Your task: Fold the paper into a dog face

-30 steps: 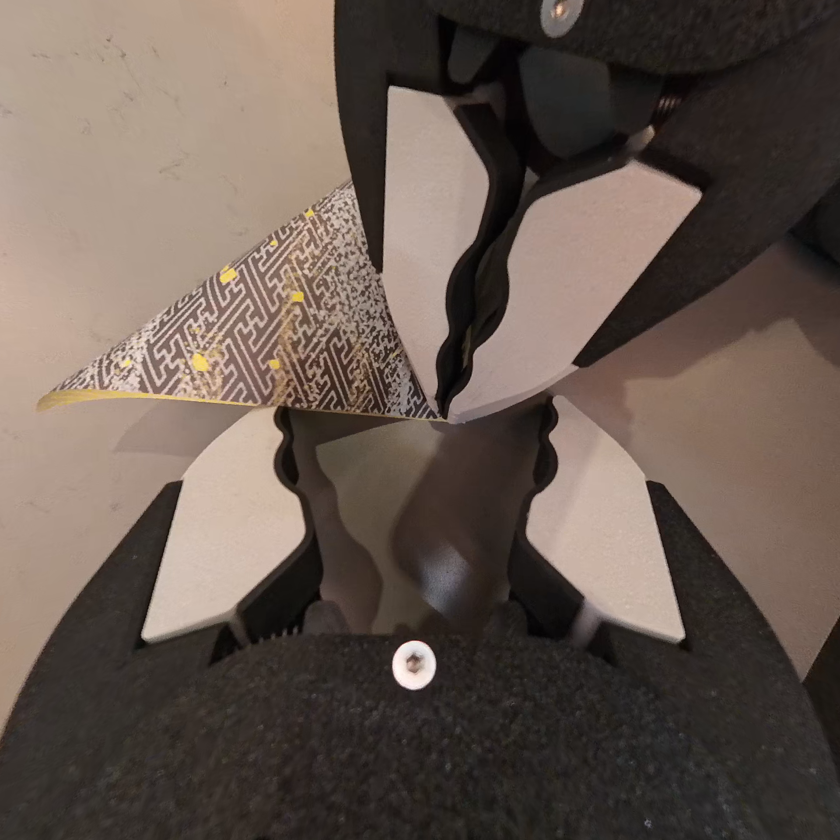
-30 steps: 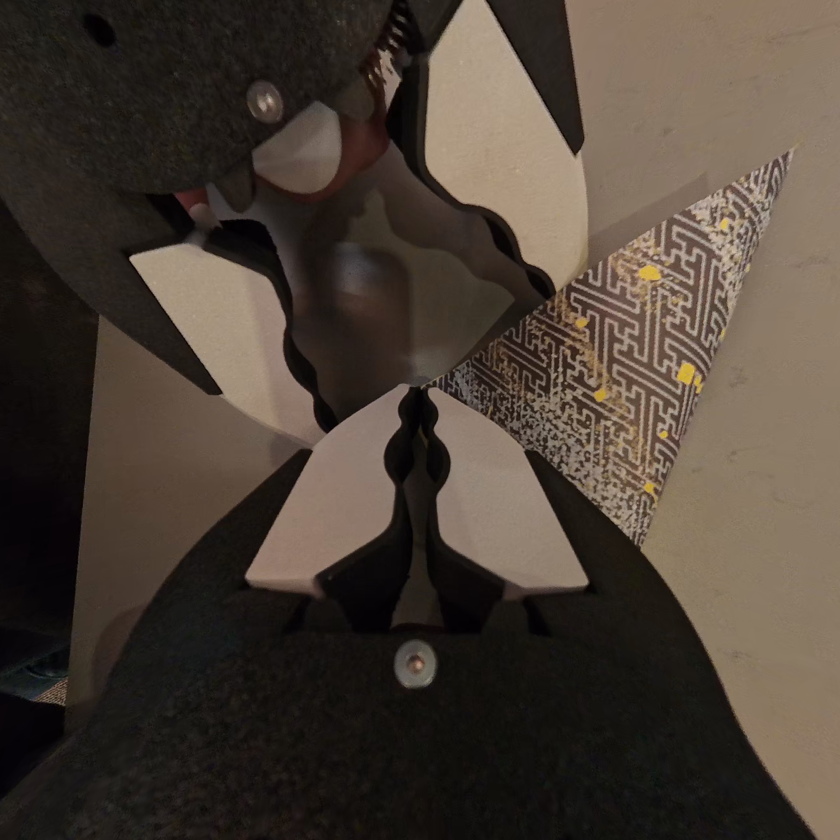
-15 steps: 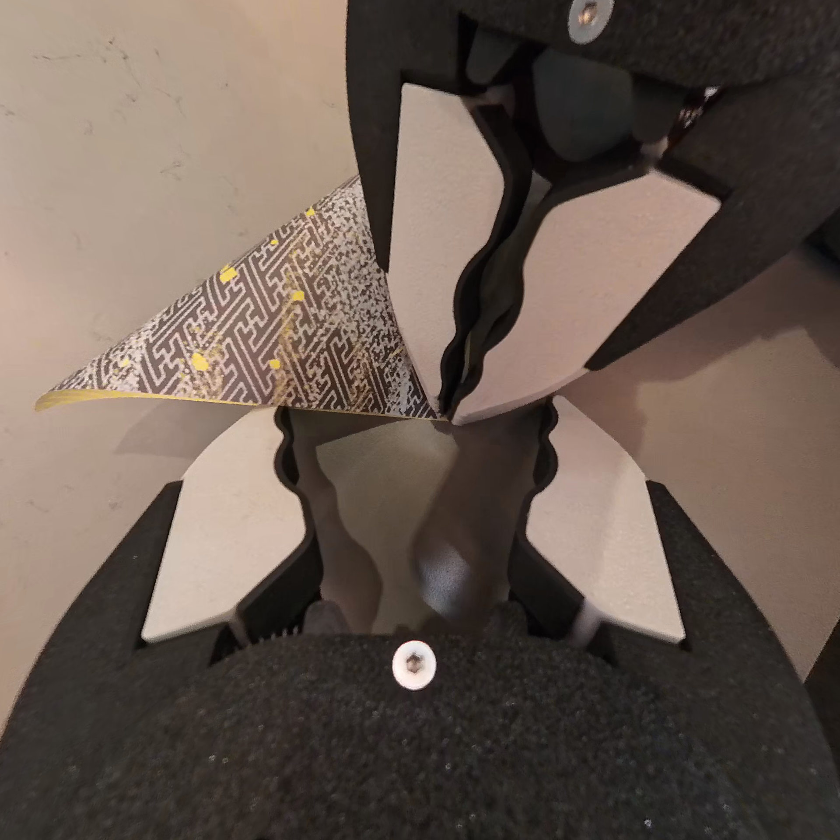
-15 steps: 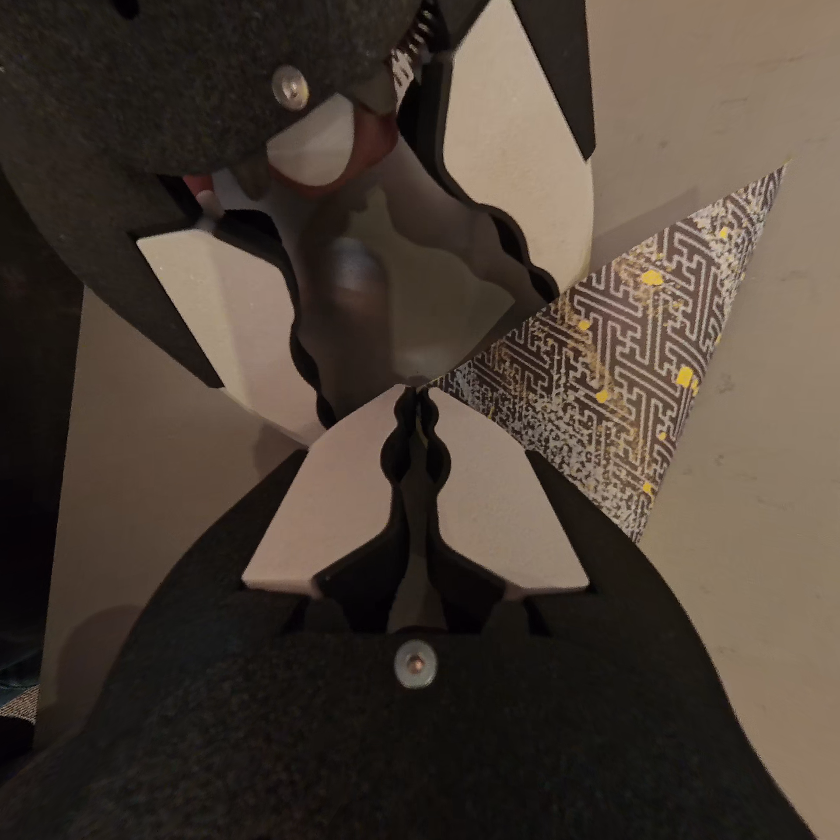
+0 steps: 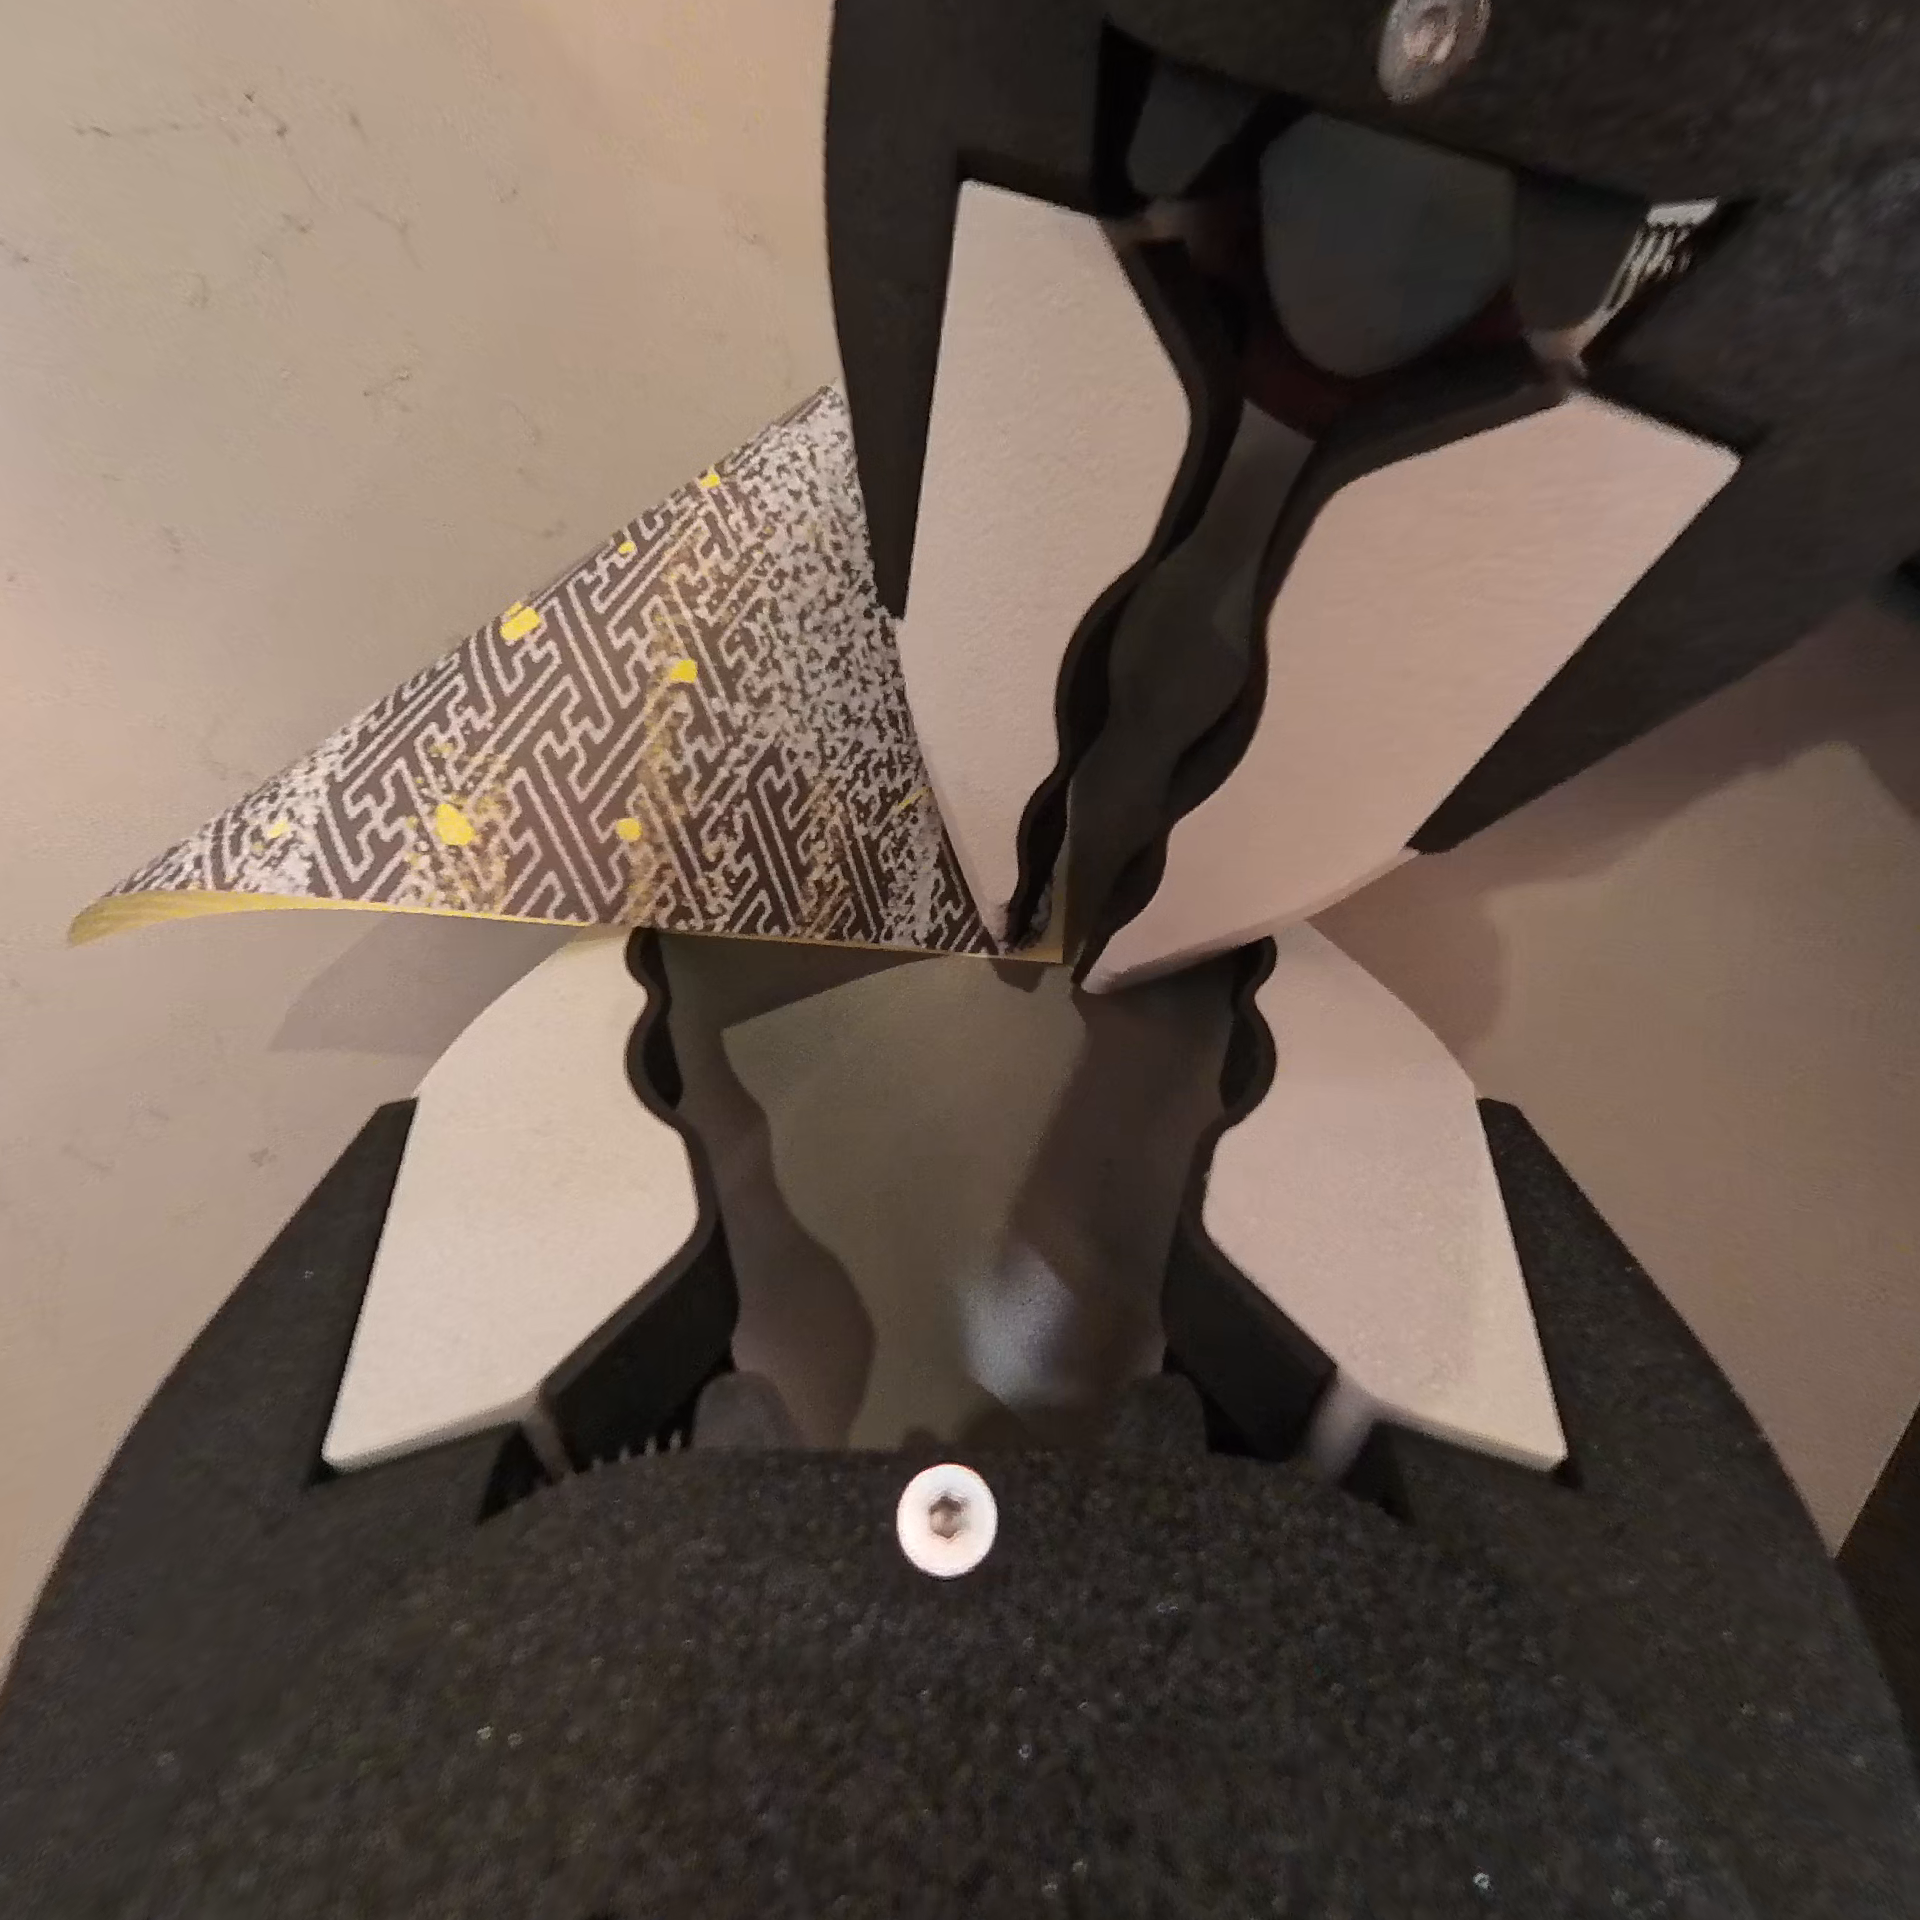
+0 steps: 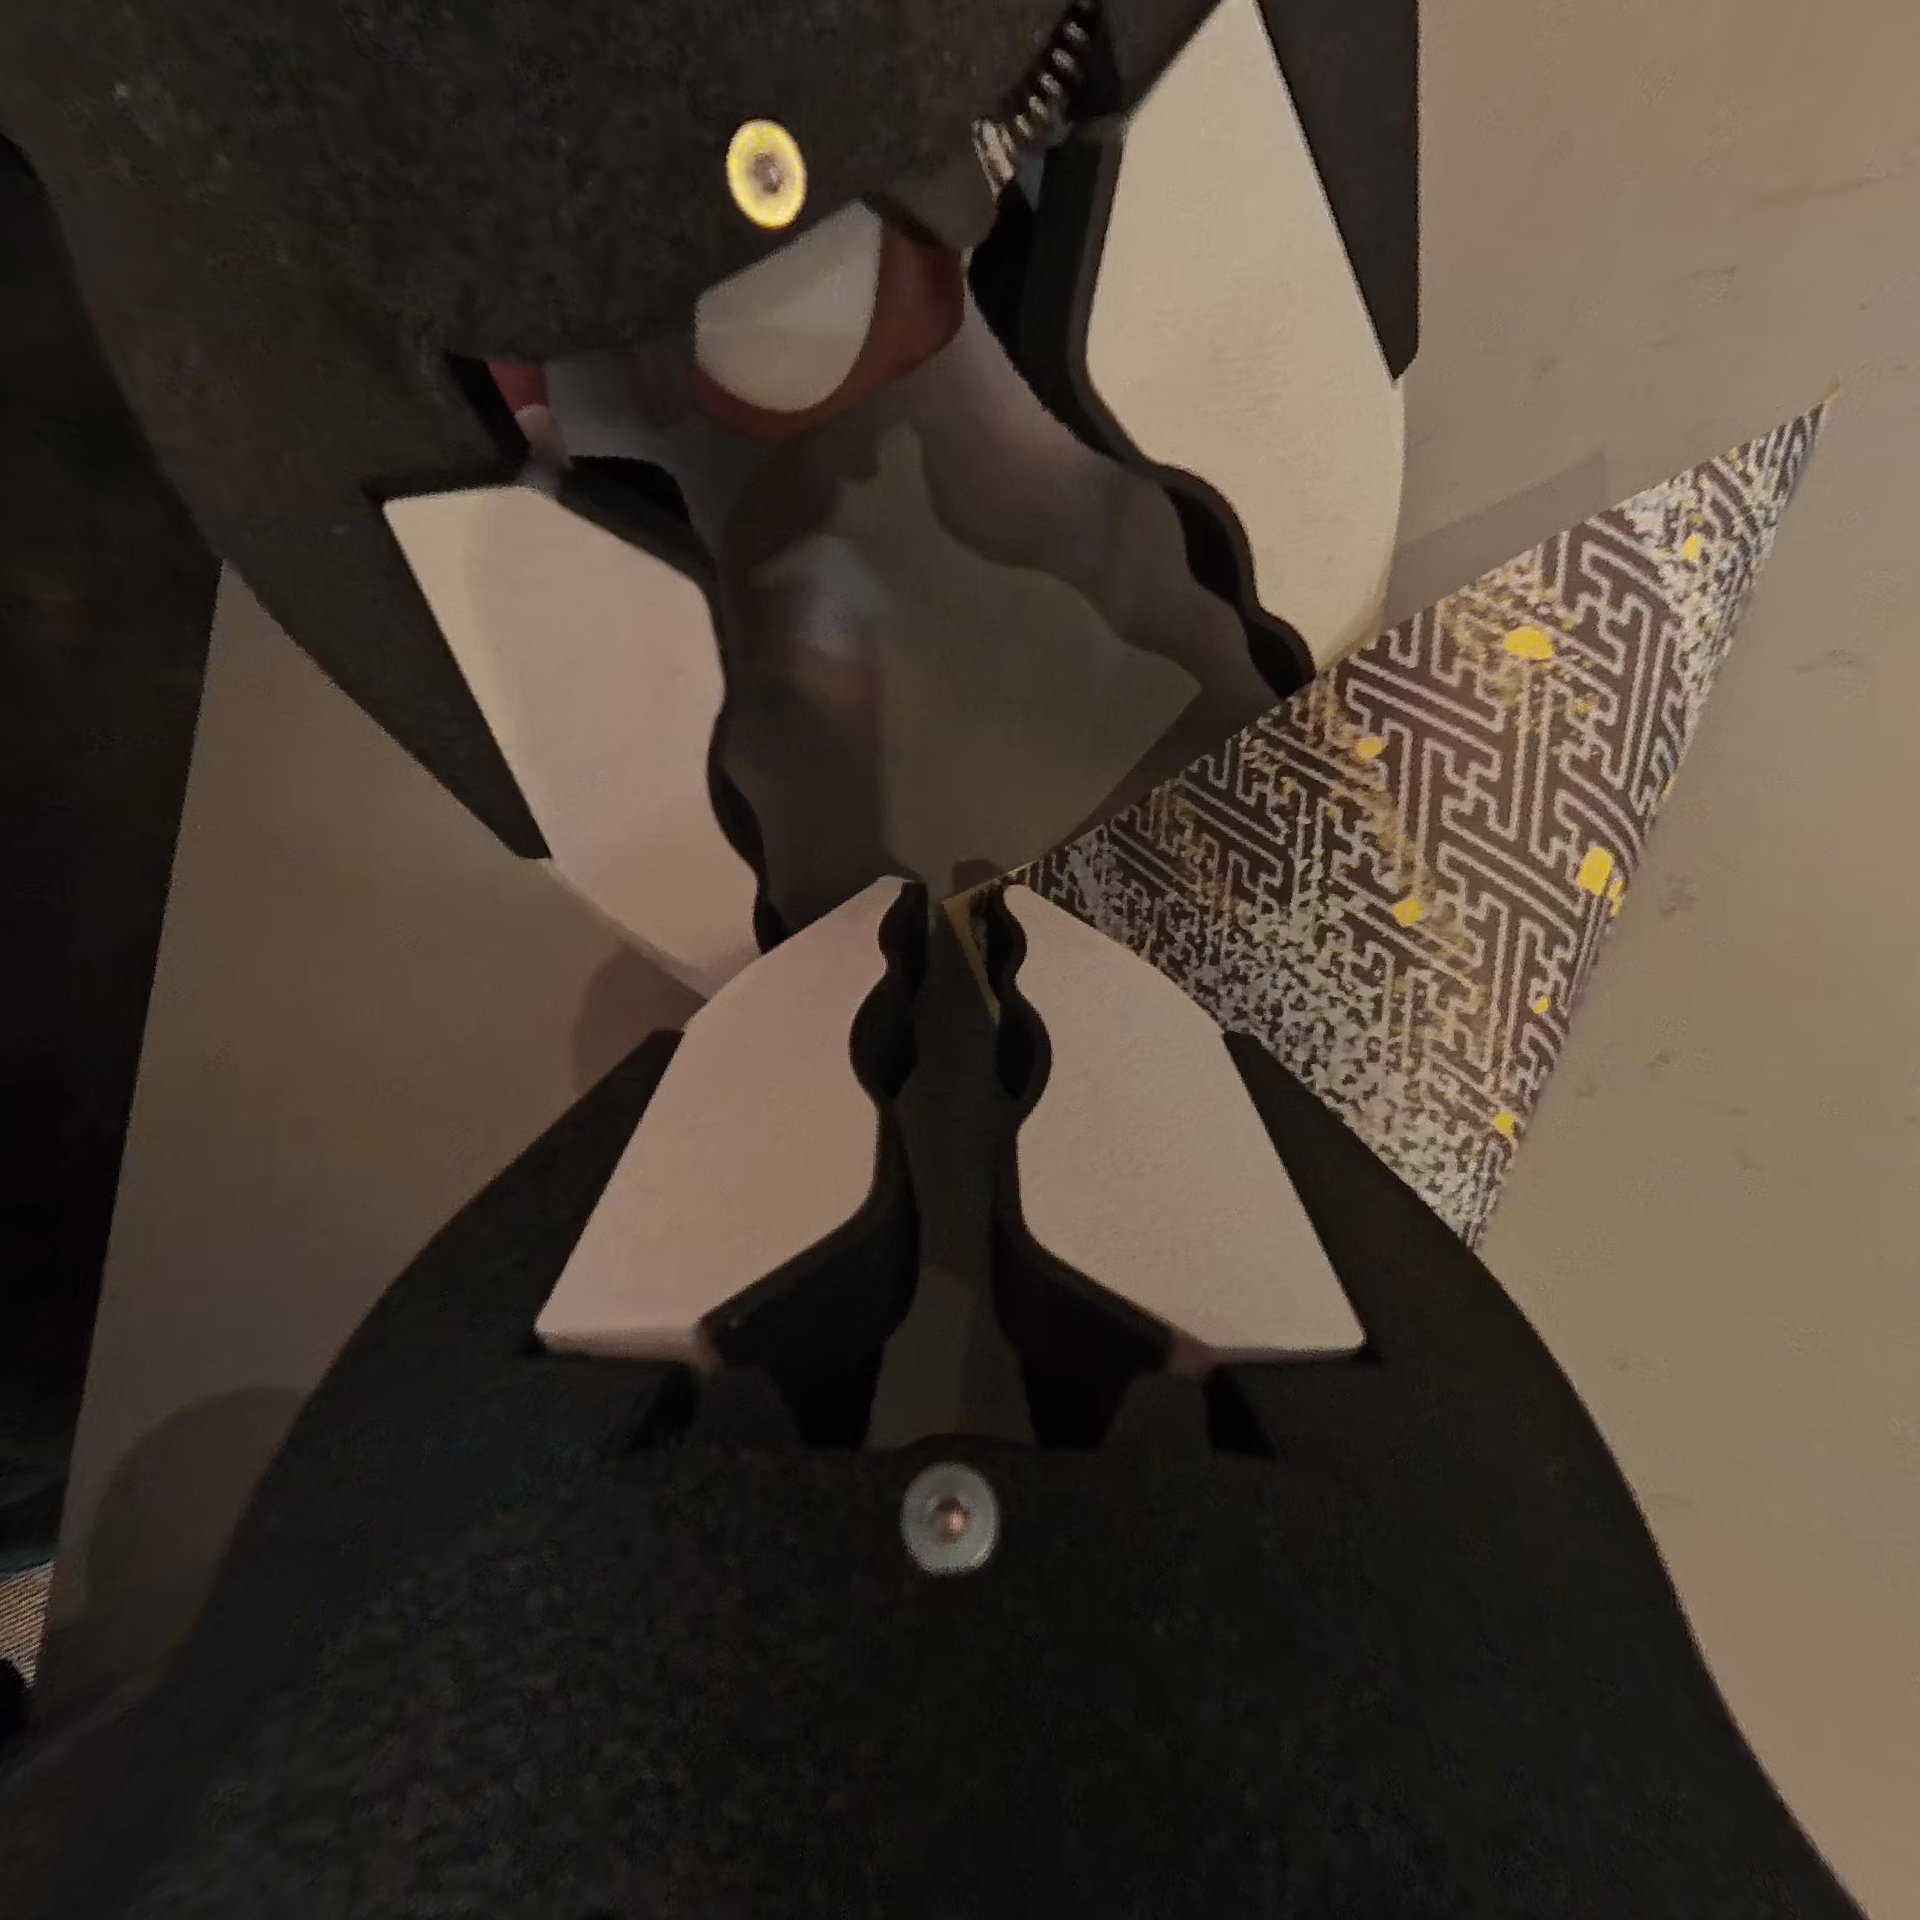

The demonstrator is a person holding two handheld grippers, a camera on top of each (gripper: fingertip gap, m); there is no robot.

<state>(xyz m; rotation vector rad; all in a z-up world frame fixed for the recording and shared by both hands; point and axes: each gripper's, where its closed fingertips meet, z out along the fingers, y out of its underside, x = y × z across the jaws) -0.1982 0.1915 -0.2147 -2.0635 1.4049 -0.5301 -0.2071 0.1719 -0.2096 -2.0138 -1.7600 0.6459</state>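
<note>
paper (image 5: 582, 769), a folded triangle at frame left; ears and face unfolded. right gripper (image 6: 961, 909) barely pinches its corner; left gripper (image 5: 951, 966) gapes.

A pale cream worktop (image 5: 343, 343) fills the background in both wrist views, its matte surface marked by faint scuffs and small dark specks. Warm, soft light falls across it, throwing blurred grey shadows (image 5: 1621, 831) over the surface toward its right side in the left wrist view and dimmer ones (image 6: 343, 966) near its left edge in the right wrist view. Beyond that left edge the scene drops into deep darkness (image 6: 62, 935), where nothing can be made out except a small patch of grey, woven-looking floor (image 6: 26, 1590) at the lower left. No walls, windows or lamps can be seen.
</note>
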